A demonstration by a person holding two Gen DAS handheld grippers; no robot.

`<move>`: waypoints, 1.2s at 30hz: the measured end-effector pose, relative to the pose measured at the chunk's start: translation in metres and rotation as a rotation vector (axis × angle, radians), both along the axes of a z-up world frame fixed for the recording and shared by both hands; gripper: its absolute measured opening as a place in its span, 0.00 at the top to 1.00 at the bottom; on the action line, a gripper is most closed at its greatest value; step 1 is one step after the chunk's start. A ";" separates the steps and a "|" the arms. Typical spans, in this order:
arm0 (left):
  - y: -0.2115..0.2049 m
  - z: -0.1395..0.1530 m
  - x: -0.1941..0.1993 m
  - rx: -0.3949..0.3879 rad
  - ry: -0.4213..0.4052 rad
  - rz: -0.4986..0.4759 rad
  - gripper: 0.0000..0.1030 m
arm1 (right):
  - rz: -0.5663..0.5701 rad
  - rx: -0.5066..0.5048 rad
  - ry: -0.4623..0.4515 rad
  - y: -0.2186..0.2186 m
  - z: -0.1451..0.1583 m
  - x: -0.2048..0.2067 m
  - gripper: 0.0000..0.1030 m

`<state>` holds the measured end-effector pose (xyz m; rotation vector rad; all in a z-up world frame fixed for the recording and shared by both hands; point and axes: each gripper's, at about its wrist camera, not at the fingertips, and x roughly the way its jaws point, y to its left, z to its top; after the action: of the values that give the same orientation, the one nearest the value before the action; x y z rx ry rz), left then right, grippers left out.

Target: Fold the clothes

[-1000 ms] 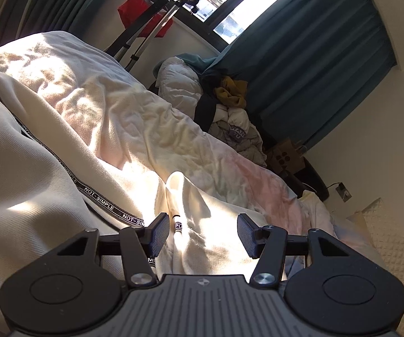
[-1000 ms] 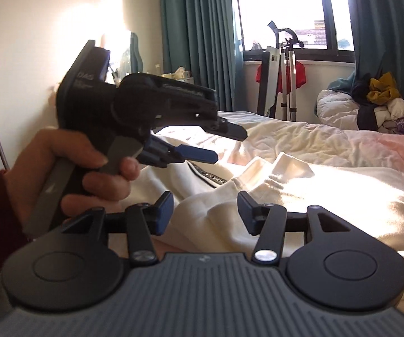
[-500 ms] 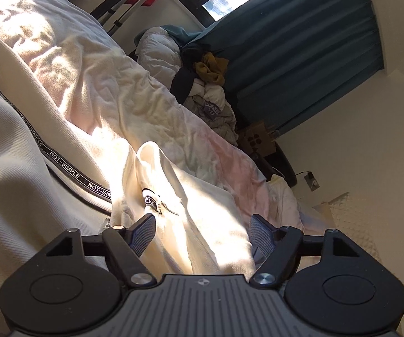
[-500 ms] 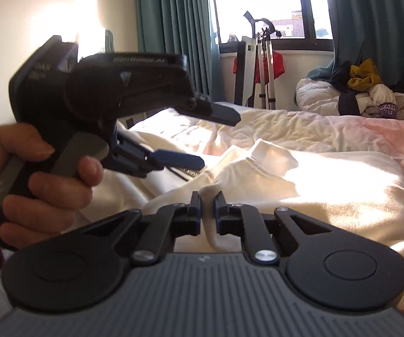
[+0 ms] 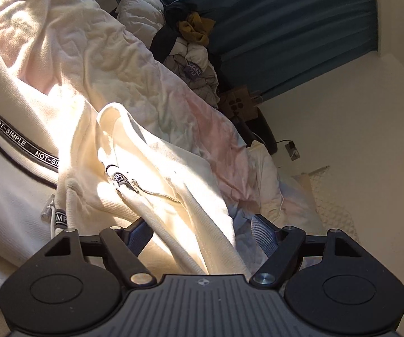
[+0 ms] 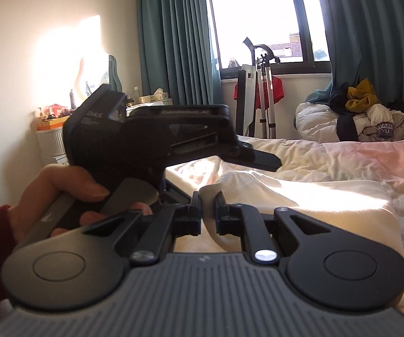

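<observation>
The cream hoodie (image 5: 151, 168) lies rumpled on the bed (image 5: 89, 42), with its hood edge and drawstring (image 5: 134, 196) running back between the fingers of the left gripper (image 5: 202, 233); that gripper stands wide, its pads to either side of the cloth and not pressing it. In the right wrist view the right gripper (image 6: 207, 210) stands narrow, and a fold of the hoodie (image 6: 300, 196) passes through the slim gap; the pads appear to pinch it, though real contact cannot be confirmed. The person's hand (image 6: 61, 196) holds the left gripper's handle, raised above the garment.

Judged step: securing two hold points on the hood or neck region; whether for spreading the garment or for laying a fold cannot be told.

- Close the left gripper on the doubled hem only, not on the drawstring; a cord slips and gathers the cloth.
- Keep the right-hand pinch steady while the left one closes.
- Take up slack evenly, so that the black lettered tape (image 5: 19, 140) lies straight.
- Avoid catching the bed sheet beneath.
</observation>
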<state>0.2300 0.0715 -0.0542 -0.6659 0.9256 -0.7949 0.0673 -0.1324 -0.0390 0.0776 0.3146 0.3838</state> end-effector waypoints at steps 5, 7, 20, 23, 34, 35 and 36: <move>-0.002 -0.011 0.032 0.060 0.019 0.069 0.70 | 0.022 -0.035 -0.005 0.007 -0.009 0.003 0.88; 0.001 -0.015 0.040 0.065 0.026 0.089 0.86 | 0.030 -0.048 -0.008 0.010 -0.013 0.004 0.88; 0.001 -0.027 0.043 0.336 -0.076 0.124 0.78 | 0.082 -0.099 0.129 0.035 -0.062 0.039 0.87; 0.003 -0.021 0.039 0.346 -0.102 0.133 0.70 | 0.060 -0.084 0.126 0.027 -0.057 0.035 0.85; 0.030 0.019 -0.027 0.377 -0.199 0.249 0.38 | -0.017 -0.029 0.114 0.000 -0.036 0.024 0.45; 0.034 0.024 -0.036 0.384 -0.206 0.267 0.34 | -0.024 -0.024 0.112 -0.003 -0.034 0.023 0.45; 0.040 0.030 -0.045 0.399 -0.215 0.288 0.26 | -0.031 -0.019 0.111 -0.005 -0.032 0.022 0.45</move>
<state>0.1845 0.1115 -0.0247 -0.3444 0.7417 -0.3986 0.0893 -0.1378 -0.0709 0.0855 0.4264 0.3463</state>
